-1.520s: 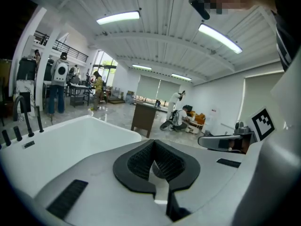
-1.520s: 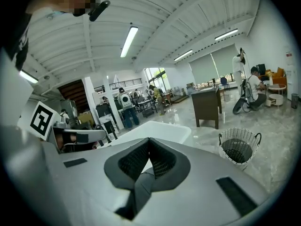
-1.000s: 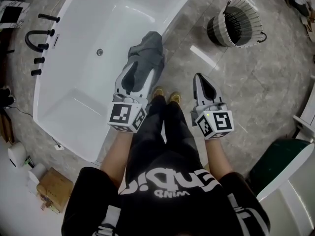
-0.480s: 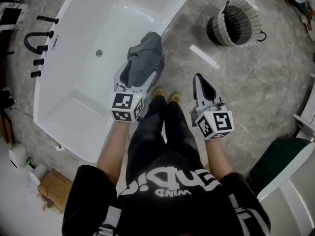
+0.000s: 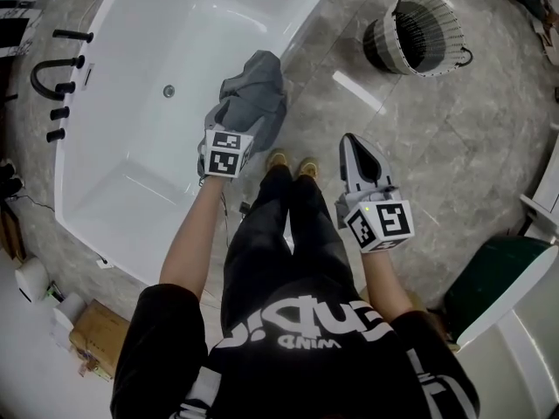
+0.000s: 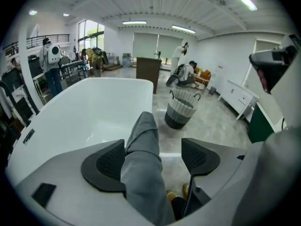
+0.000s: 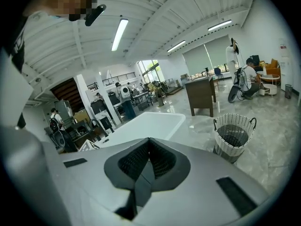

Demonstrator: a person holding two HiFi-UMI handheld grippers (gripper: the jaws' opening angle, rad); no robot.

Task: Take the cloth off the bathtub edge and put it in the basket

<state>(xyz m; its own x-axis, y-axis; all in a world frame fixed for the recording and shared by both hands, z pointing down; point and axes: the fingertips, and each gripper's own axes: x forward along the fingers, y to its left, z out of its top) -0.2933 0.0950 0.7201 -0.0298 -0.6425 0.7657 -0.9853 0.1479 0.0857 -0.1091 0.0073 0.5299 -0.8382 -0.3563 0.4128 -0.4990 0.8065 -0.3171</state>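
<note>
A grey cloth (image 5: 259, 92) hangs over the near edge of the white bathtub (image 5: 105, 160). My left gripper (image 5: 218, 129) points steeply down at the cloth's near end. In the left gripper view its jaws have just been opening and stand wide, with the cloth (image 6: 143, 159) running between them. The cloth lies against the left pad (image 6: 107, 163), and the right pad (image 6: 198, 155) is clear of it. My right gripper (image 5: 353, 140) hangs over the floor beside the person's legs, shut and empty (image 7: 146, 166). The striped woven basket (image 5: 417, 31) stands on the floor at the far right, also seen as the basket (image 6: 181, 111).
Black tap fittings (image 5: 59, 70) stand at the tub's left side. The person's yellow shoes (image 5: 290, 161) are against the tub. A dark green seat (image 5: 493, 278) is at the right, a cardboard box (image 5: 92, 334) at the lower left. People and furniture fill the far room.
My left gripper has dropped toward the tub edge and tipped more steeply down, its jaws spreading around the cloth. The right gripper has stayed where it was.
</note>
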